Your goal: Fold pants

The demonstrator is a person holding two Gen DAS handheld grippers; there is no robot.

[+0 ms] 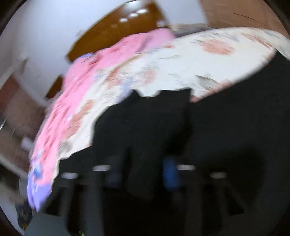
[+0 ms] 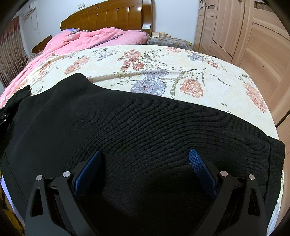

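Right wrist view gave me the clean picture: one pair of black pants [image 2: 137, 130] lay spread broad and flat across the near end of the bed, on the floral sheet [image 2: 163, 59], with a hem or cuff edge showing at the right side. My right gripper [image 2: 145, 159] hovered just above the fabric with its two blue pads [image 2: 199, 167] splayed wide apart, nothing between them, so that tool was released and gripping nothing. Over on the left wrist view everything smeared with motion blur, but I could make out the left gripper [image 1: 145, 167] low in the picture with a bunch of the black pants [image 1: 145, 127] rising between its fingers; the jaws looked drawn in tight, and I read it as clenched on a fold of the cloth, though the blur kept me from being sure how much it had. As for progress, I judged the fold barely begun: the garment was mostly flat and wide, no neat halving visible, so bringing one side over the other and then shortening the length all seemed left to do. Counting up: one pair of pants, two grippers, one pink quilt [image 2: 87, 38] heaped toward the wooden headboard [image 2: 108, 16], one wardrobe [image 2: 244, 36] off to the right.
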